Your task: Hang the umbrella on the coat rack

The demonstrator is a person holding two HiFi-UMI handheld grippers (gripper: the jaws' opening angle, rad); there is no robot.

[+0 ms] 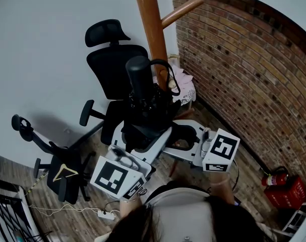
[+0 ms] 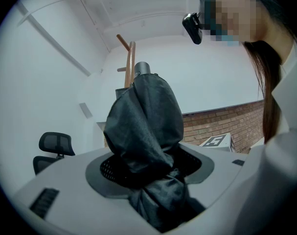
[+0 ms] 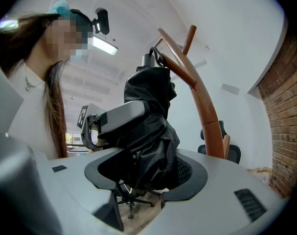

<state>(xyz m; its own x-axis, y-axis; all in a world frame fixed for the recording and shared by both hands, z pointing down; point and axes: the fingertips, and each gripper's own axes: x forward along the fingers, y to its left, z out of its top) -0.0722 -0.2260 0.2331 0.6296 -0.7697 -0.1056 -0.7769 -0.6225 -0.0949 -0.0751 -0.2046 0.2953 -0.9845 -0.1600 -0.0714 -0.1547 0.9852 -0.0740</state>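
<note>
A folded black umbrella (image 1: pixel 145 102) stands upright in the air just in front of the wooden coat rack (image 1: pixel 151 29). Its handle end with a strap loop (image 1: pixel 165 72) is uppermost, below a slanted peg (image 1: pixel 182 11). My left gripper (image 1: pixel 137 142) is shut on the umbrella's lower fabric from the left, and my right gripper (image 1: pixel 182 137) is shut on it from the right. In the left gripper view the bunched fabric (image 2: pixel 146 116) fills the left gripper (image 2: pixel 148 177), with the rack (image 2: pixel 130 62) behind. In the right gripper view the umbrella (image 3: pixel 150 111) sits in the right gripper (image 3: pixel 143 173), beside the rack's pole (image 3: pixel 207 111).
A black office chair (image 1: pixel 112 64) stands against the white wall behind the umbrella. A second chair (image 1: pixel 57 168) with a hanger on it stands at the left. A brick wall (image 1: pixel 243 69) runs along the right, with a red fire extinguisher (image 1: pixel 281 185) by it. Pink cloth (image 1: pixel 184 87) lies at the rack's foot.
</note>
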